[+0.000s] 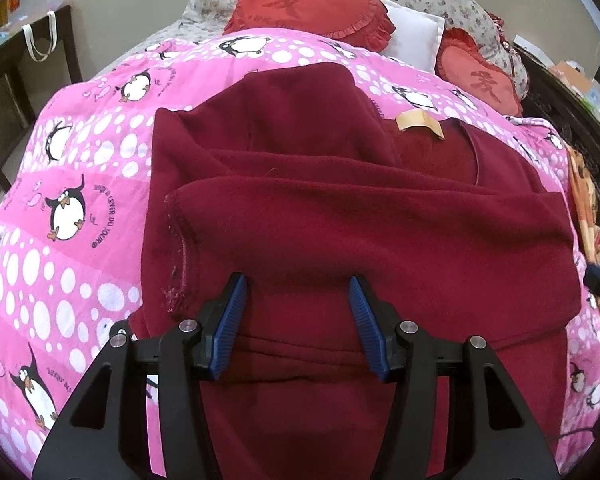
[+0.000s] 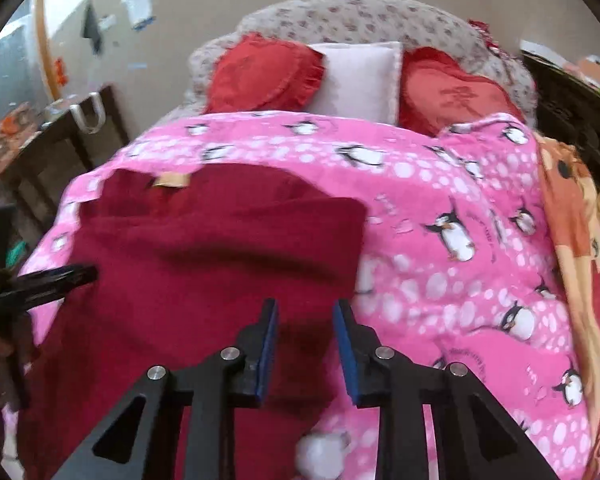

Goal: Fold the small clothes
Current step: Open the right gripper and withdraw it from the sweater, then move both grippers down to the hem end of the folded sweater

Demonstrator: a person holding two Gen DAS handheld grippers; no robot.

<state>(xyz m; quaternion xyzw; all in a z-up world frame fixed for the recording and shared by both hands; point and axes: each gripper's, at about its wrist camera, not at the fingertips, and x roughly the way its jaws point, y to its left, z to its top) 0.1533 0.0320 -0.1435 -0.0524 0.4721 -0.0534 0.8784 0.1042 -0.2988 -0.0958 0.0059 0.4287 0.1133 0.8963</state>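
Directly ahead of the left gripper [image 1: 298, 292], the maroon sweater [image 1: 340, 216] lies on the pink penguin quilt [image 1: 60, 200], its folded sleeve running crosswise. The left gripper is nearer, fingers apart over its hem; the right gripper [image 2: 305, 316], also apart, hovers at the sweater's right edge.

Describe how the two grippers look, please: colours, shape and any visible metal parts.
Both the left gripper and the right gripper have black angular plastic frames, round silver pins at the joints, and two flat fingers faced with blue ribbed pads.
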